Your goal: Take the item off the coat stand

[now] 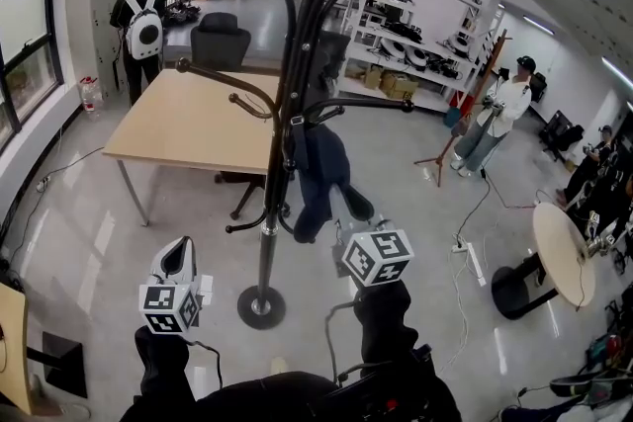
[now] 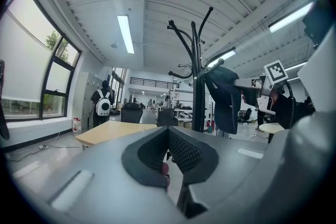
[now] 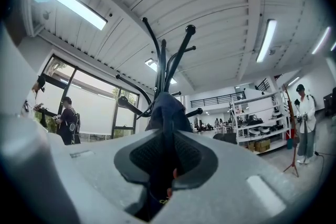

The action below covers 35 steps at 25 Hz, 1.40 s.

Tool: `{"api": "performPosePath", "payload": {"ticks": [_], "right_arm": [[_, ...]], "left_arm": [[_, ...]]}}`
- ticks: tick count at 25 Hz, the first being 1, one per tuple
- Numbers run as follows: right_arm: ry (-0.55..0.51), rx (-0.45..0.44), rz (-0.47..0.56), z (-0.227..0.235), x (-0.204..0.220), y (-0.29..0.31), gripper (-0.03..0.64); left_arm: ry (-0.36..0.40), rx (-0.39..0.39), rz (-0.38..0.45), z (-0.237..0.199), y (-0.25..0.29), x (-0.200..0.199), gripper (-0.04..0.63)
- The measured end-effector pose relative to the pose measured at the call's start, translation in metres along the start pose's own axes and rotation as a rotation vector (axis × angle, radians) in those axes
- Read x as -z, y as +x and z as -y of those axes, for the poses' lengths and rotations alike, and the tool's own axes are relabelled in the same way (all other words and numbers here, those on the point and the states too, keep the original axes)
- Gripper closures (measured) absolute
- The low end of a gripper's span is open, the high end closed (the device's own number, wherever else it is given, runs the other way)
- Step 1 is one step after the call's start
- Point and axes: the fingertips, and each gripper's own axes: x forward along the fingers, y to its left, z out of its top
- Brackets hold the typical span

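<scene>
A black coat stand (image 1: 270,203) rises from a round base (image 1: 261,306) on the floor in front of me. A dark blue garment (image 1: 316,168) hangs from one of its hooks. My right gripper (image 1: 351,217) is at the garment's lower end and shut on the cloth. In the right gripper view the garment (image 3: 167,113) runs down between the pads of that gripper (image 3: 165,152). My left gripper (image 1: 178,260) hangs low, left of the pole, shut and holding nothing. The left gripper view shows the stand (image 2: 198,86) and garment (image 2: 226,97) ahead of its closed tips (image 2: 168,147).
A wooden table (image 1: 188,119) and an office chair (image 1: 220,40) stand behind the coat stand. A person with a white backpack (image 1: 141,25) is at the back left, another person (image 1: 499,114) at the right. Shelving (image 1: 415,44), a round table (image 1: 562,252) and floor cables (image 1: 463,247) lie to the right.
</scene>
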Motion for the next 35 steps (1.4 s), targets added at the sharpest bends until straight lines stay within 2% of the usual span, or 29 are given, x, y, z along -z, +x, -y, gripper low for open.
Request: {"api": "performPosePath", "payload": {"ticks": [35], "right_arm": [[-0.043, 0.067, 0.108, 0.022, -0.063, -0.028, 0.569]], "left_arm": [[-0.011, 0.019, 0.01, 0.01, -0.002, 0.0, 0.592]]}}
